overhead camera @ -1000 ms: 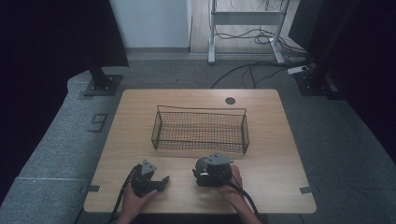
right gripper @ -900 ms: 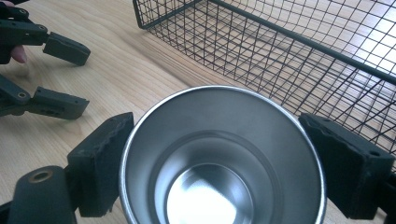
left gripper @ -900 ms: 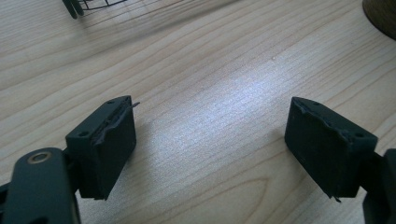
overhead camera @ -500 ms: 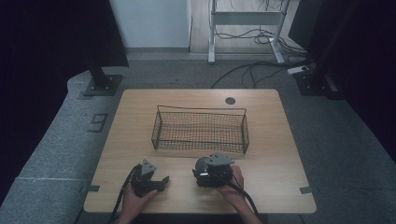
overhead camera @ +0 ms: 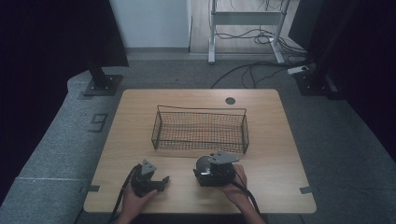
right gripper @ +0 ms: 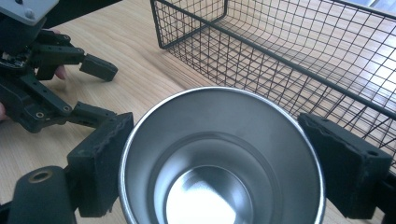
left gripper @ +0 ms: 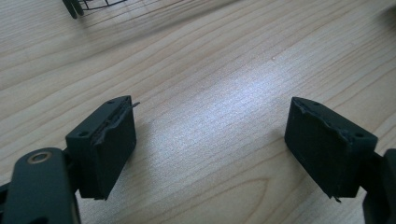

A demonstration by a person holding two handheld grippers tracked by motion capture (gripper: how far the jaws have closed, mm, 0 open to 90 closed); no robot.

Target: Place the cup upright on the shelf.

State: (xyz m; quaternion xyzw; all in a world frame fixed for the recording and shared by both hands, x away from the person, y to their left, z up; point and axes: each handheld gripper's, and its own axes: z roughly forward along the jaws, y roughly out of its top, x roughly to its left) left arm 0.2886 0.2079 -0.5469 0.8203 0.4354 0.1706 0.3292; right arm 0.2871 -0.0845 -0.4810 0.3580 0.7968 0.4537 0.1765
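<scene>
Steel cup [right gripper: 219, 158], empty, stood at table's [overhead camera: 280, 140] 6 o'clock, clasped between right gripper's [overhead camera: 214, 170] jaws, just short of empty wire basket [overhead camera: 200, 129] at centre; left gripper [overhead camera: 148, 178] lay spread, idle, at 7 o'clock; transfer apparently pending.

A shiny steel cup [right gripper: 219, 158], open mouth showing and empty, sits just beside the near wall of the black wire basket [right gripper: 299, 51].
</scene>
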